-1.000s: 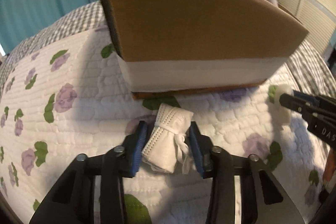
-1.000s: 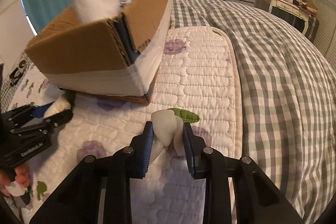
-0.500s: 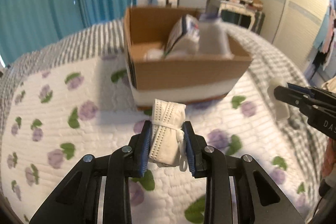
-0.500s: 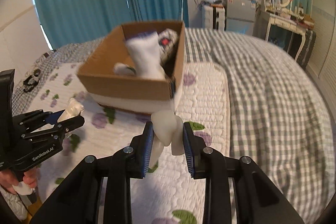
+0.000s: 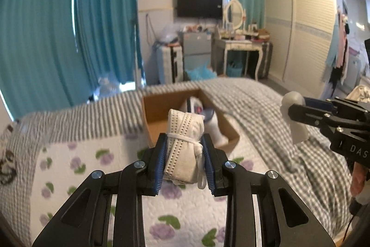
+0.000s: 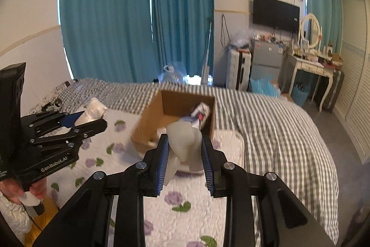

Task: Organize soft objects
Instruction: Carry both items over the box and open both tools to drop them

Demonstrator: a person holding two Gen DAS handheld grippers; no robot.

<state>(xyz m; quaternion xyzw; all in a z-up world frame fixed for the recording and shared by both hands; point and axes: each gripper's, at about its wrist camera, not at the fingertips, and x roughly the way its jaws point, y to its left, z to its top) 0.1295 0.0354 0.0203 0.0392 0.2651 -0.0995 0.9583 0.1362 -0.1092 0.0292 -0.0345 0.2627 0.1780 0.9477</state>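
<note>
A: Left claw [image 5: 184, 162] status?

B: Clamped on the mask roll [image 5: 183, 147], lower centre of the left view. White folded mask, bound round the middle with its own ear loop. Long axis runs up and away from the camera, top end leaning slightly left. A loop end hangs off its lower right, by the right pad.

A: Right claw [image 6: 184, 164]?

B: Clamped on a white sock [image 6: 183, 146], lower centre of the right view. Rounded end up, a flap hanging below the left pad. Long axis roughly upright. The same sock shows at right-centre of the left view, sticking up and down out of the pads.

A: Where's the box [image 5: 161, 108]?

B: On the bed [image 6: 277, 131], centre of both views, behind the held items. Open top, cardboard. White and blue-printed soft things inside, against its right side; blurred, can't tell what exactly.

A: Are the held items touching the box?

B: No. Both are up in the air, above the floral quilt [image 5: 92, 154], with the box behind and below them in frame. Can't tell whether either is over the opening.

A: And the two claws relative to each other?

B: Well apart. The left claw sits at left-centre of the right view, and a hand [image 6: 13, 189] grips its handle at lower left.
</note>
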